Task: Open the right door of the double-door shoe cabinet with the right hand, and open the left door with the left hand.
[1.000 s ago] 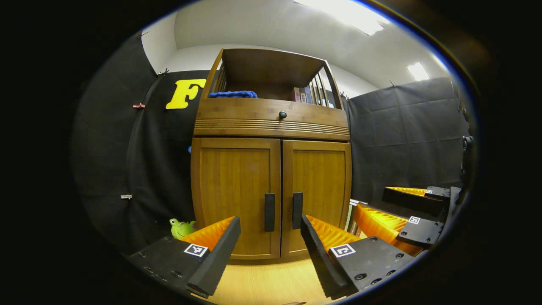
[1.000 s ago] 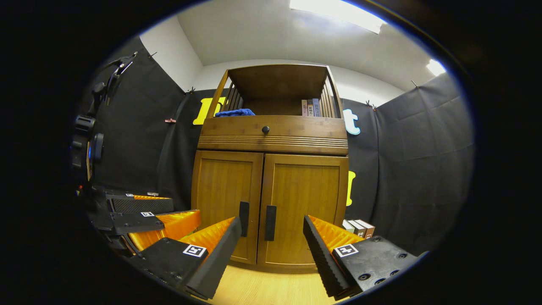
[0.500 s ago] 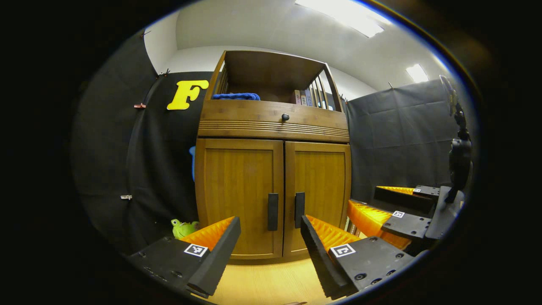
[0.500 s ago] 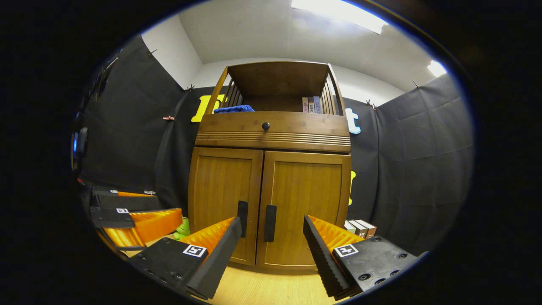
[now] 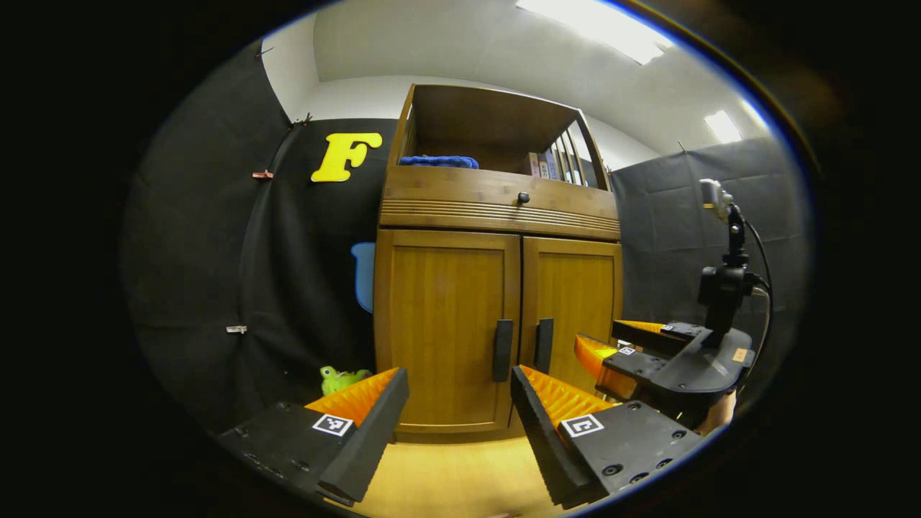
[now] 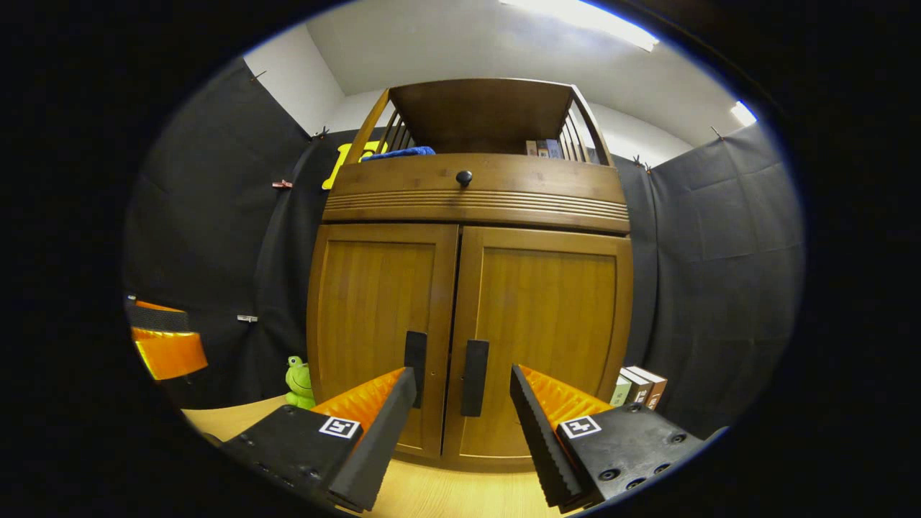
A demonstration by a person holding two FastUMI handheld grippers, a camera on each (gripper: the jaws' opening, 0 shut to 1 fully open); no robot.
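A wooden double-door shoe cabinet point(image 6: 471, 216) stands ahead with both doors closed. In the right gripper view the right door's dark handle point(image 6: 474, 367) lies just beyond my open right gripper point(image 6: 460, 410), and the left door's handle point(image 6: 415, 357) sits beside it. My left gripper point(image 5: 457, 414) is open and farther back, with the left door point(image 5: 442, 324) and its handle point(image 5: 501, 350) ahead. The left gripper view also catches the right gripper point(image 5: 611, 345), off to the right and closer to the cabinet. Neither gripper touches a handle.
The cabinet has a drawer with a round knob point(image 6: 464, 176), plus a blue cloth point(image 5: 439, 161) and books point(image 6: 545, 147) on its top shelf. A green frog toy point(image 6: 296, 381) sits at its left foot; books point(image 6: 637, 385) stand at its right. The floor point(image 6: 468, 496) is light wood.
My right gripper has moved forward, so the cabinet and the right handle loom larger. My left gripper has shifted left and fallen behind; the right gripper now sits ahead of it.
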